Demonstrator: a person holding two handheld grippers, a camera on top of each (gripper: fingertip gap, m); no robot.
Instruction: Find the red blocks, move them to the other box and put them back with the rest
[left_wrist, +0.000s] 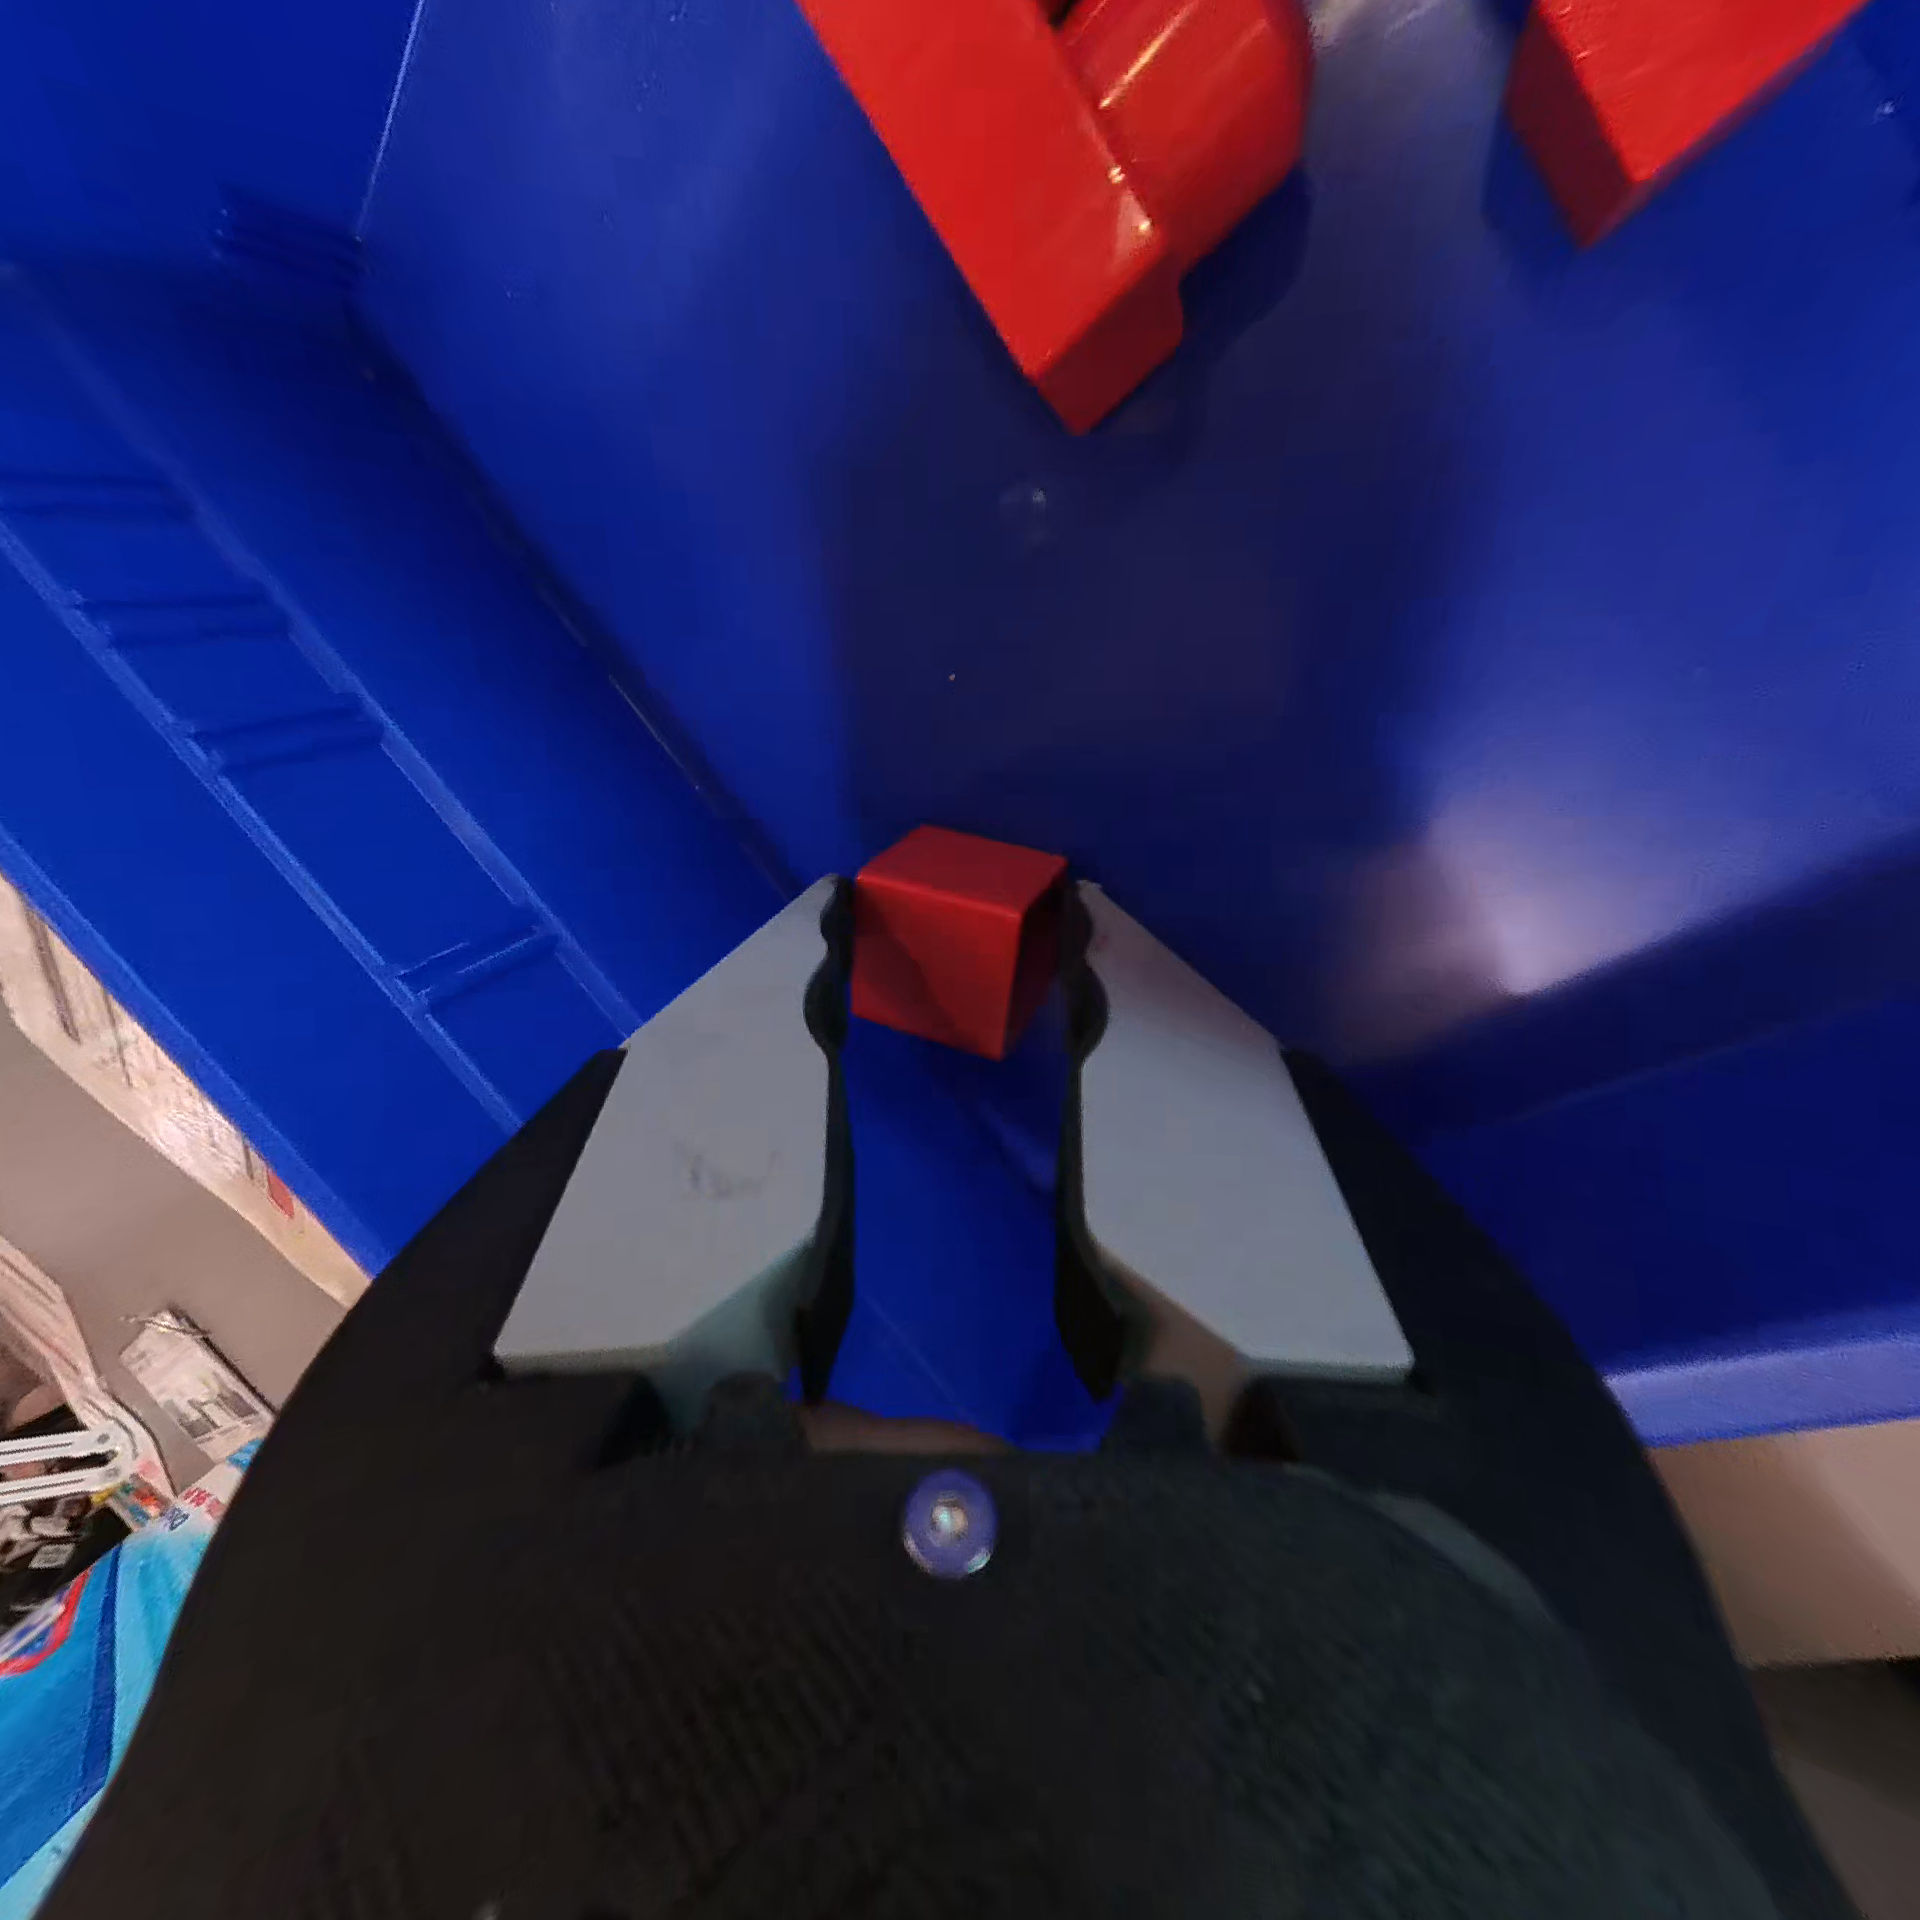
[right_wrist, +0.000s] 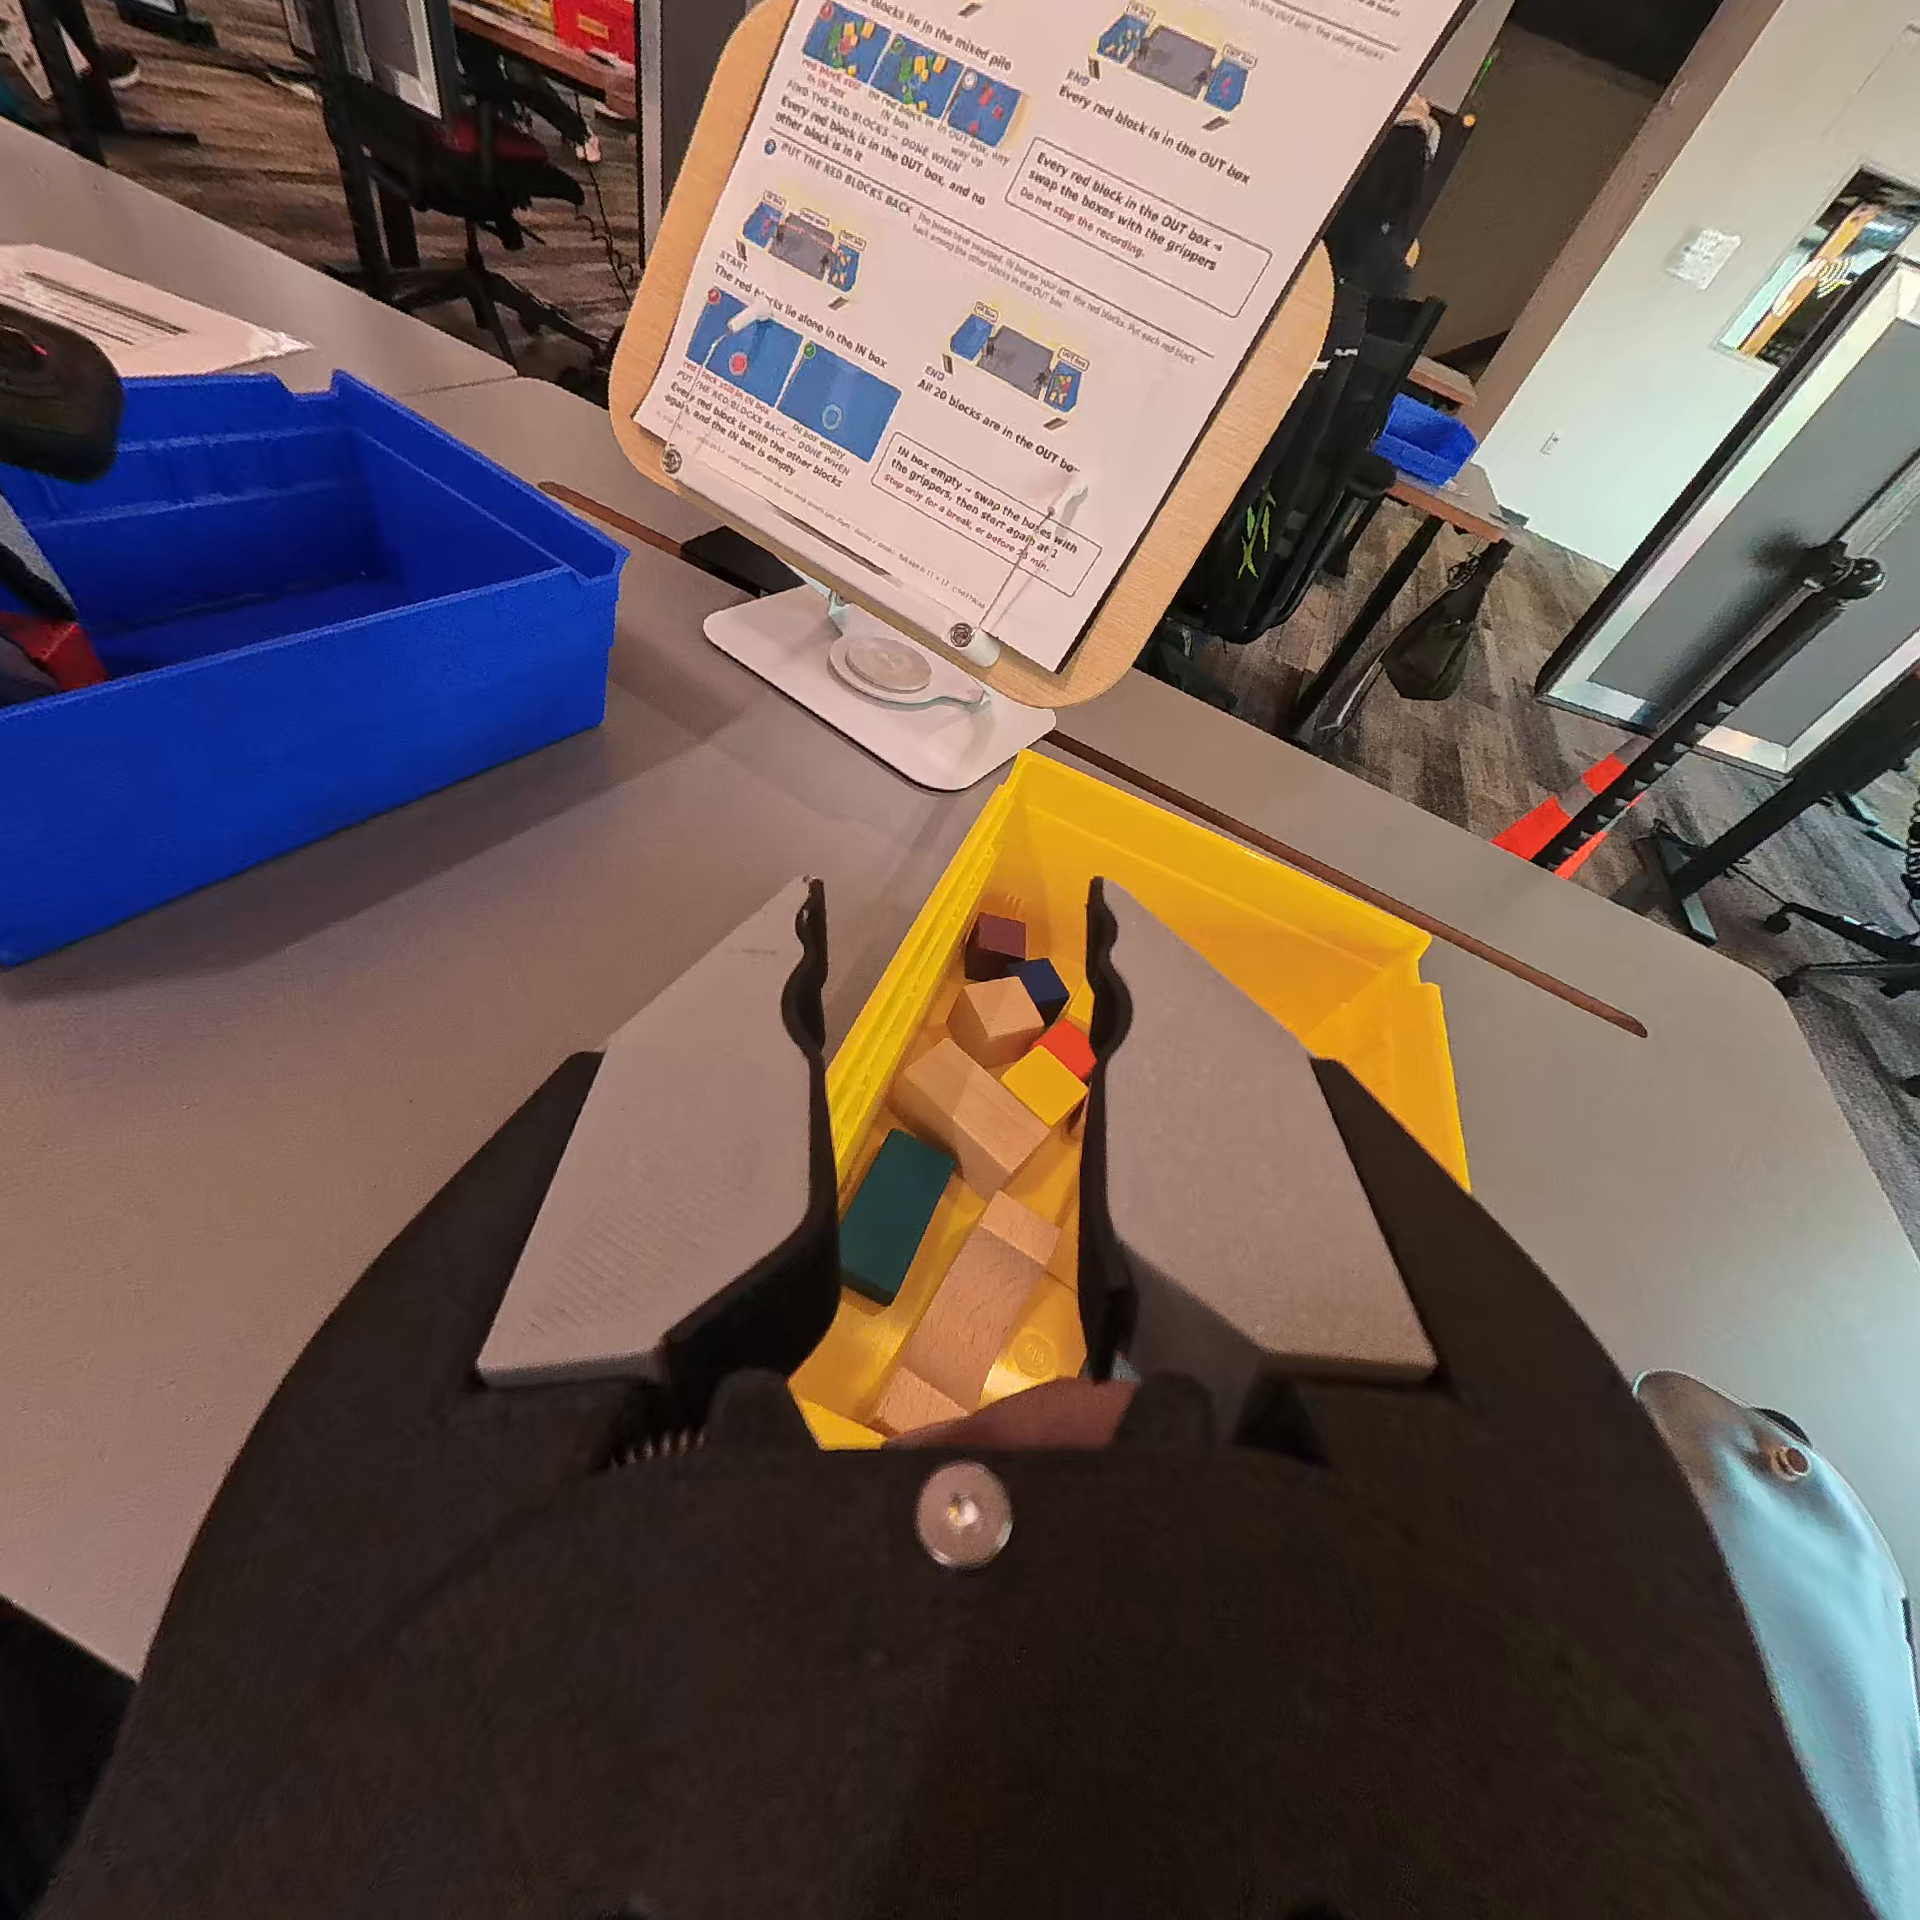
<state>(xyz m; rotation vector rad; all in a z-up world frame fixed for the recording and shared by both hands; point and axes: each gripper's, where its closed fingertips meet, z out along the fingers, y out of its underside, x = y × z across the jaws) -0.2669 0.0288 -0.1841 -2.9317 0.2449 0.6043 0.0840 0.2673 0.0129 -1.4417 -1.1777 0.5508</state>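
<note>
The left gripper (left_wrist: 956, 914) has its jaws clamped on only the tip of a small red wooden cube (left_wrist: 951, 935) inside the blue plastic box (left_wrist: 520, 520), so it could slip out, while the right gripper (right_wrist: 951, 935) hangs with jaws apart over the yellow plastic box (right_wrist: 1299, 935).

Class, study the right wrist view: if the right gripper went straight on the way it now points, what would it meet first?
Most likely the loose blocks in the yellow box: the open, empty right gripper points down into it, the natural wooden block lying between its fingers. Depth is uncertain.

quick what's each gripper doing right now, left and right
Left gripper: closed on a small red block inside the blue box.
Right gripper: open, empty, above the yellow box.
</note>
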